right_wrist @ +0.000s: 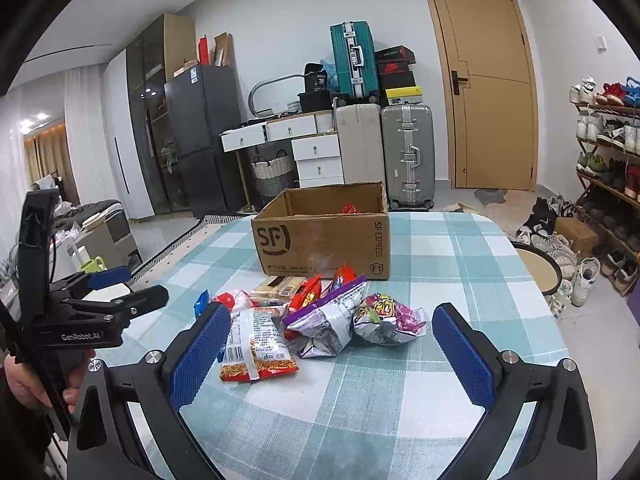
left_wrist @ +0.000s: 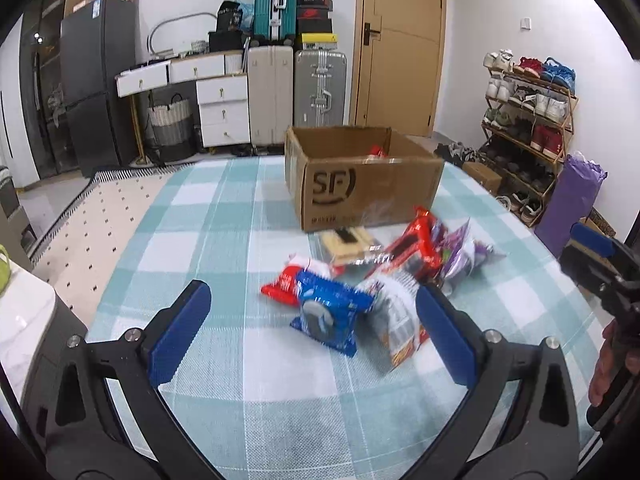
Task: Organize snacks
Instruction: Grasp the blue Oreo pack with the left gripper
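A pile of snack packets lies on the checked tablecloth point(left_wrist: 248, 380) in front of an open SF cardboard box point(left_wrist: 360, 184) point(right_wrist: 320, 244). In the left wrist view a blue cookie packet point(left_wrist: 326, 316) sits nearest, between the tips of my open left gripper point(left_wrist: 312, 316), which holds nothing. Behind it lie a red packet point(left_wrist: 416, 244) and a purple bag point(left_wrist: 464, 256). In the right wrist view my right gripper point(right_wrist: 332, 332) stands open over an orange noodle packet point(right_wrist: 256, 344), a purple-white bag point(right_wrist: 324, 320) and a colourful bag point(right_wrist: 388, 316). Something red point(right_wrist: 350, 209) lies inside the box.
A person's hand point(right_wrist: 24, 380) holds the left gripper body point(right_wrist: 88, 312) at the table's left side. Suitcases point(right_wrist: 408, 152), white drawers point(right_wrist: 320, 160), a dark fridge point(right_wrist: 204, 136) and a door stand behind. A shoe rack point(left_wrist: 528, 120) and a round stool point(right_wrist: 536, 272) are at the right.
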`<act>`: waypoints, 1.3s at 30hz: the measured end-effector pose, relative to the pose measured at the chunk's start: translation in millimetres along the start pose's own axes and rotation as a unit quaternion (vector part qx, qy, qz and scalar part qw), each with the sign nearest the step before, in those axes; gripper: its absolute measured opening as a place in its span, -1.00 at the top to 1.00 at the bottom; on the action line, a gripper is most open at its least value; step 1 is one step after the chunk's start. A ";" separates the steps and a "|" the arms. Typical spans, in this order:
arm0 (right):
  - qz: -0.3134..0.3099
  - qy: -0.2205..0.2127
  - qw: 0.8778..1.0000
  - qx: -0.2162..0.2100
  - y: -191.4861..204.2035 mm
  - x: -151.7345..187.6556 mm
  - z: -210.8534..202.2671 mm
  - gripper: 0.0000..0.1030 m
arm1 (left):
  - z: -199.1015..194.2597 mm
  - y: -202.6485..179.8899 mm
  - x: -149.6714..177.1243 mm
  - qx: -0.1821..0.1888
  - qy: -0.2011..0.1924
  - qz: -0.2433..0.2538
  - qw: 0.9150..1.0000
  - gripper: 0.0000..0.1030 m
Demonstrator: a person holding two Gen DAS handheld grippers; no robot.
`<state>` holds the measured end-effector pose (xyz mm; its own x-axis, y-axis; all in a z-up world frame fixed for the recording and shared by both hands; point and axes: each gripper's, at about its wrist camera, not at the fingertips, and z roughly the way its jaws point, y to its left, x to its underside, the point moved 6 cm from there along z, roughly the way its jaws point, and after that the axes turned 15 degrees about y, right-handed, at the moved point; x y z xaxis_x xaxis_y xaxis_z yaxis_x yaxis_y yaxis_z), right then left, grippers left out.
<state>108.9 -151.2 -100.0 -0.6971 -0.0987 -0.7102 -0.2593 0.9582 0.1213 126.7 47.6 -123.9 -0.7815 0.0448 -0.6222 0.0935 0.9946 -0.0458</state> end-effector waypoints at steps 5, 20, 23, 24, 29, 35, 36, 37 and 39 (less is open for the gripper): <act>-0.011 0.002 1.000 0.012 3.0 4.0 12.9 -0.99 | 30.6 13.6 4.0 0.003 0.030 -0.021 0.999 -0.99; 0.000 0.014 1.000 -0.010 -8.2 3.6 47.6 -0.99 | 101.5 9.5 -7.6 0.048 0.074 0.009 0.996 -0.99; 0.007 0.017 1.000 -0.014 -12.2 3.5 51.2 -0.99 | 111.3 3.8 -10.8 0.051 0.082 0.018 0.995 -0.98; 0.009 0.018 1.000 -0.016 -12.9 3.5 51.3 -0.99 | 112.8 2.4 -11.2 0.056 0.083 0.018 0.995 -0.95; 0.012 0.021 1.000 -0.020 -15.1 5.2 55.9 -0.99 | 124.8 4.5 -6.9 0.081 0.113 0.002 0.990 -0.57; 0.018 0.027 0.999 -0.030 -17.0 8.6 61.9 -0.99 | 136.2 14.5 -0.2 0.093 0.136 -0.016 0.986 0.18; 0.019 0.028 0.999 -0.031 -16.7 9.5 62.5 -0.99 | 136.7 15.8 -0.5 0.098 0.137 -0.020 0.986 0.18; 0.020 0.030 0.999 -0.032 -17.5 9.9 63.7 -0.99 | 136.8 17.1 -0.4 0.103 0.137 -0.023 0.985 0.19; 0.024 0.034 0.999 -0.033 -17.5 10.8 63.9 -0.99 | 137.2 18.2 0.1 0.109 0.139 -0.026 0.984 0.19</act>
<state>148.6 -151.8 -154.0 -0.7533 -0.0735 -0.6535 -0.2667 0.9425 0.2014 212.9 52.7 -231.9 -0.9247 0.0482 -0.3776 0.1551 0.9536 -0.2579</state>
